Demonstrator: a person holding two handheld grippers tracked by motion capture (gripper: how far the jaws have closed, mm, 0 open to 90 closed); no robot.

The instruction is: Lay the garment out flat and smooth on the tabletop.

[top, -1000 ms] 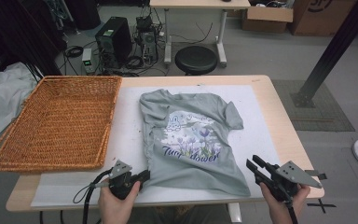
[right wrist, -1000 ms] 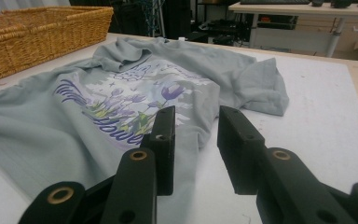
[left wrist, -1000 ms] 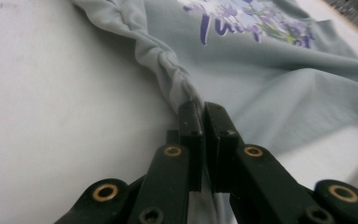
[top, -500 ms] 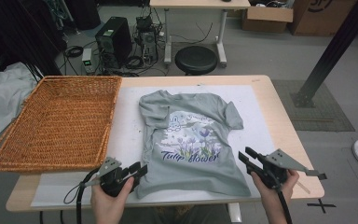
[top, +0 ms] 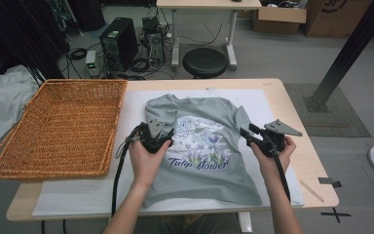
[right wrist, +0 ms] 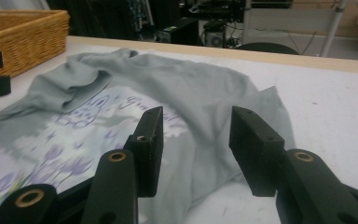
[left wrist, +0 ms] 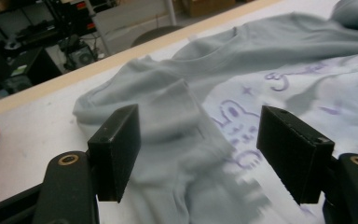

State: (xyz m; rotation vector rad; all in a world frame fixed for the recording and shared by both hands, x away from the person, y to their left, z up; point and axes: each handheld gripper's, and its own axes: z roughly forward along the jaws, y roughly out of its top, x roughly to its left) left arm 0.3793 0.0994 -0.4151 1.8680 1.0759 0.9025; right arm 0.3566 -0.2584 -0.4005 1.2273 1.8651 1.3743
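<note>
The grey T-shirt (top: 202, 146) lies flat on the counter (top: 292, 112), collar away from me, with my left gripper (top: 168, 132), jaws just opening and empty, over its left sleeve and my right gripper (top: 247, 131), likewise spread, beside its right sleeve.

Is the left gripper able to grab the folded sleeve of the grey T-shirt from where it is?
Probably yes. The left gripper has just been opening its jaws, and the grey T-shirt's folded sleeve lies right ahead between them, with nothing in the way.
</note>
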